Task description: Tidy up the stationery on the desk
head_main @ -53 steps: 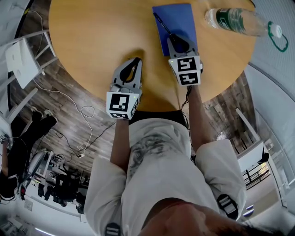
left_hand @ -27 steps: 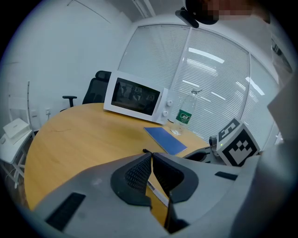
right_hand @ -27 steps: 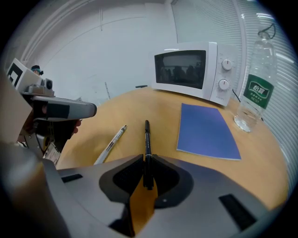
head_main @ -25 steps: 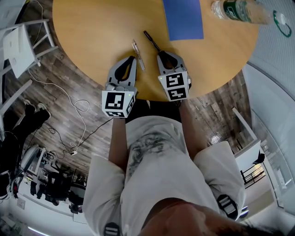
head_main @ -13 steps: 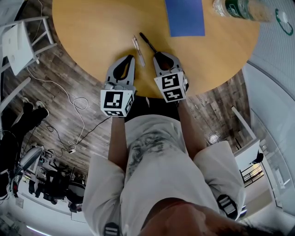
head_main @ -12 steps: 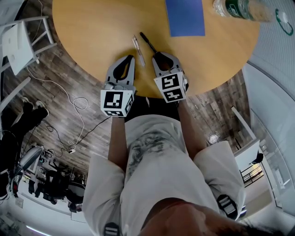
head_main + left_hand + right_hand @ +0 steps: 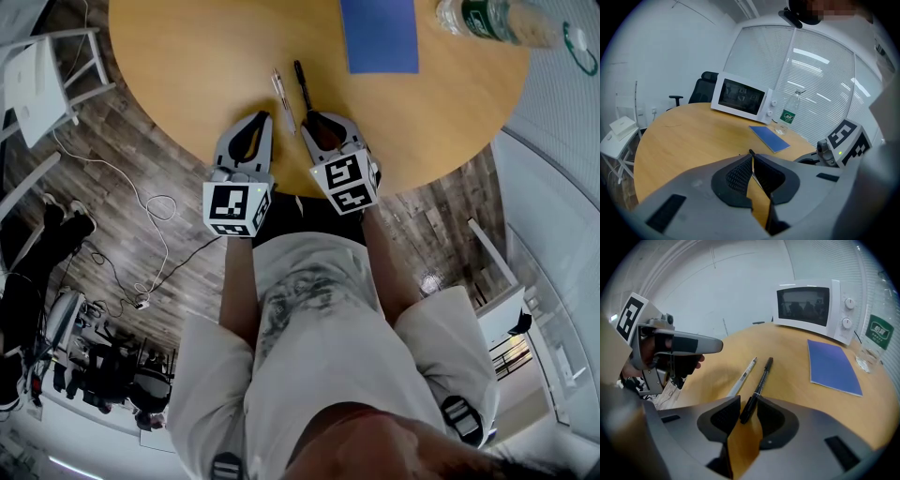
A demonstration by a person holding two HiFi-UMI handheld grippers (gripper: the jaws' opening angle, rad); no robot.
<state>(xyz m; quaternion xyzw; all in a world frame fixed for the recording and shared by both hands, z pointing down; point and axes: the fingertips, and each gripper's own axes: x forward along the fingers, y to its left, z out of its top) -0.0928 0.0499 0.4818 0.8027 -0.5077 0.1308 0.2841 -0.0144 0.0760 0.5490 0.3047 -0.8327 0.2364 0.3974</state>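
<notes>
A black pen (image 7: pixel 758 384) lies flat on the round wooden table (image 7: pixel 187 56), parallel to a white pen (image 7: pixel 743 374) just left of it. My right gripper (image 7: pixel 747 405) has just been opening. The black pen's near end lies between its jaws, with a gap to each pad. In the head view the black pen (image 7: pixel 302 86) and white pen (image 7: pixel 282 90) lie just beyond both grippers. My right gripper (image 7: pixel 316 118) stands behind the black pen. My left gripper (image 7: pixel 263 119) is shut on nothing, near the table's front edge. Its jaws (image 7: pixel 751 159) meet at the tips.
A blue notebook (image 7: pixel 380 34) lies farther back, with a clear water bottle (image 7: pixel 492 21) to its right. A white microwave (image 7: pixel 811 308) stands at the table's far side. A white stand (image 7: pixel 37 84) and cables are on the floor to the left.
The right gripper came back from the blue notebook towards the near edge with the black pen. The pen now lies beside the white pen, and the jaws have opened off it.
</notes>
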